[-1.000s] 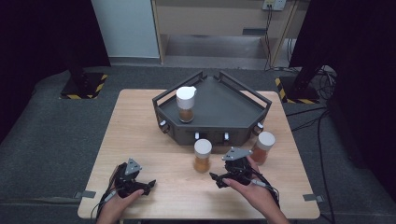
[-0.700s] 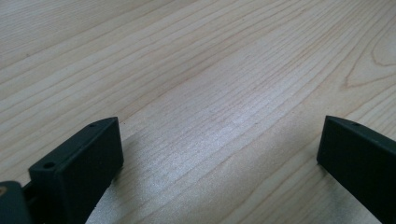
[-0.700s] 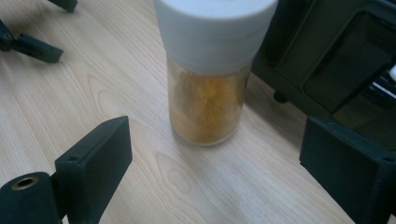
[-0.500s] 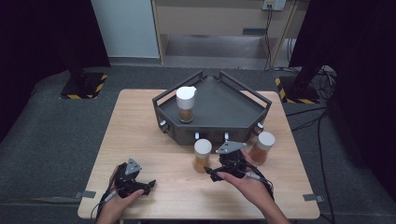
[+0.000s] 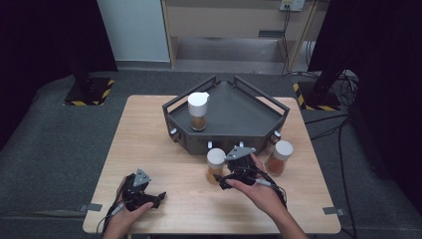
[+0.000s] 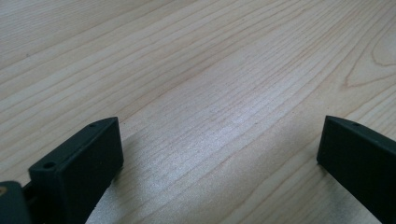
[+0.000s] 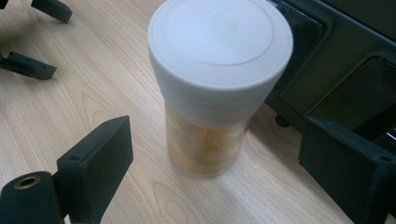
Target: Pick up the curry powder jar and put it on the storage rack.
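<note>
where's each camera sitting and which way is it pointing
High view: above the person's side, facing forward and down on the table; both hands, left gripper and right gripper show.
Left gripper view: on the left gripper, facing bare tabletop; its open jaws show.
Right gripper view: on the right gripper, facing a jar in front of the tray; its open jaws show.
Shared: the same jar stands by the right gripper in the high view.

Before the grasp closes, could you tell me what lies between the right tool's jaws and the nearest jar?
Only bare wooden table, seen in the right gripper view; the right tool stands open around the jar.
</note>
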`<state>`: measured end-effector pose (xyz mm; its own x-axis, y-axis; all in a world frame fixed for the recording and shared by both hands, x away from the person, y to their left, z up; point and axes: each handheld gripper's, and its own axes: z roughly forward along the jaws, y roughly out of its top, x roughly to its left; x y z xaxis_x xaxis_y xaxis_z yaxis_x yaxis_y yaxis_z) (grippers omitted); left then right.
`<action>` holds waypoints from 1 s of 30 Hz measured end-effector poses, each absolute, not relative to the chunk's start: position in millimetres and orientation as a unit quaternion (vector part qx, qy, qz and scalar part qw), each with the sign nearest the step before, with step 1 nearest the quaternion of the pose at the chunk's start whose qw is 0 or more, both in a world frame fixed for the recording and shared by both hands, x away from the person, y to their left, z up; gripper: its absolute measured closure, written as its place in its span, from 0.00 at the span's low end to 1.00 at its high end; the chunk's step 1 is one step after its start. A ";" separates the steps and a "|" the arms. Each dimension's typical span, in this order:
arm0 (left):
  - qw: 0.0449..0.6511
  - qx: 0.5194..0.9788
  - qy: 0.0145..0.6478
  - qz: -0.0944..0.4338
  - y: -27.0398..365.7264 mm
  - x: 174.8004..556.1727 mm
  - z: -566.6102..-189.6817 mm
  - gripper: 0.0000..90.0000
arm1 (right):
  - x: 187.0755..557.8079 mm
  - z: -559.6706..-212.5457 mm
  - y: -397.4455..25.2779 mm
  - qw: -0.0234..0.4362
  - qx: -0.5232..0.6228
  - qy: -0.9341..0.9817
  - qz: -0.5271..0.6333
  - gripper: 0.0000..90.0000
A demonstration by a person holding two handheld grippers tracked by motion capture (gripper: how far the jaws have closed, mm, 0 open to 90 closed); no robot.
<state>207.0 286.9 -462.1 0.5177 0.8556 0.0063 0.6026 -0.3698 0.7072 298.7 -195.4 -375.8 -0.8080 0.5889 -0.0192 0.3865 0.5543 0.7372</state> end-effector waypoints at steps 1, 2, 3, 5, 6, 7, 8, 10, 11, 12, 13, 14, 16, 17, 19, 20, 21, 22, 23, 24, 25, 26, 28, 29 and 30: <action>0.332 0.805 0.453 0.190 286.9 207.0 -462.1 0.00 | 299.7 -375.9 -195.8 0.131 0.282 0.870 0.381 0.11; 0.332 0.806 0.452 0.190 287.0 207.1 -462.1 0.00 | 300.5 -375.9 -196.0 0.130 0.284 0.870 0.382 0.11; 0.332 0.805 0.452 0.190 287.0 207.1 -462.1 0.00 | 301.2 -375.9 -196.0 0.129 0.286 0.869 0.382 0.11; 0.332 0.806 0.452 0.190 287.0 207.1 -462.1 0.00 | 302.9 -376.2 -196.2 0.125 0.290 0.868 0.384 0.11; 0.332 0.806 0.452 0.190 287.0 207.1 -462.1 0.00 | 303.6 -376.4 -196.4 0.123 0.291 0.866 0.387 0.11; 0.332 0.806 0.452 0.190 287.0 207.2 -462.1 0.00 | 304.1 -376.6 -196.1 0.122 0.290 0.866 0.388 0.11; 0.332 0.806 0.452 0.190 287.0 207.2 -462.1 0.00 | 304.4 -376.4 -195.2 0.123 0.289 0.867 0.387 0.11; 0.332 0.806 0.452 0.190 287.0 207.3 -462.1 0.00 | 305.6 -376.9 -193.9 0.121 0.288 0.866 0.390 0.11; 0.332 0.806 0.452 0.190 287.0 207.3 -462.1 0.00 | 306.4 -377.0 -192.7 0.121 0.287 0.867 0.390 0.11; 0.332 0.806 0.452 0.190 287.0 207.3 -462.1 0.00 | 306.9 -377.1 -191.4 0.121 0.287 0.867 0.389 0.11; 0.332 0.806 0.452 0.190 287.0 207.4 -462.1 0.00 | 307.4 -377.2 -190.3 0.121 0.287 0.866 0.390 0.12; 0.332 0.806 0.452 0.190 287.0 207.4 -462.1 0.00 | 307.9 -377.4 -189.2 0.121 0.286 0.866 0.391 0.12; 0.332 0.806 0.452 0.190 286.9 207.4 -462.2 0.00 | 308.1 -377.6 -186.9 0.124 0.285 0.865 0.393 0.14; 0.332 0.806 0.452 0.191 286.9 207.5 -462.2 0.00 | 308.2 -377.8 -185.6 0.125 0.285 0.865 0.393 0.15; 0.332 0.806 0.452 0.191 286.9 207.5 -462.2 0.00 | 309.1 -378.4 -184.3 0.126 0.287 0.863 0.396 0.17; 0.332 0.806 0.452 0.191 286.9 207.5 -462.2 0.00 | 309.9 -378.8 -183.7 0.125 0.287 0.863 0.397 0.18; 0.332 0.806 0.452 0.191 286.9 207.5 -462.2 0.00 | 310.3 -379.4 -183.0 0.125 0.289 0.862 0.398 0.20; 0.332 0.806 0.452 0.190 286.9 207.5 -462.2 0.00 | 310.8 -379.7 -182.0 0.127 0.289 0.862 0.397 0.21; 0.332 0.806 0.452 0.191 286.9 207.5 -462.2 0.00 | 311.3 -380.4 -181.3 0.129 0.290 0.861 0.398 0.23; 0.332 0.806 0.452 0.191 286.9 207.5 -462.2 0.00 | 312.1 -381.4 -181.2 0.129 0.292 0.859 0.401 0.25; 0.332 0.806 0.452 0.191 286.9 207.5 -462.3 0.00 | 313.7 -382.4 -181.9 0.124 0.294 0.856 0.405 0.29; 0.332 0.806 0.452 0.191 286.9 207.5 -462.2 0.00 | 315.7 -383.5 -183.2 0.117 0.296 0.854 0.413 0.31; 0.332 0.806 0.452 0.191 286.9 207.5 -462.2 0.00 | 317.7 -384.5 -181.6 0.114 0.295 0.853 0.416 0.33; 0.332 0.806 0.452 0.191 286.9 207.5 -462.2 0.00 | 318.1 -384.6 -179.9 0.116 0.296 0.853 0.413 0.33; 0.332 0.806 0.452 0.191 286.9 207.5 -462.2 0.00 | 318.8 -385.2 -179.2 0.116 0.297 0.853 0.413 0.34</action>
<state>207.5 286.9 -462.2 0.5190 0.8548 0.0066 0.6014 -0.3706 0.7078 318.8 -179.2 -385.2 -0.7970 0.6021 0.0474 0.4105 0.4824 0.7738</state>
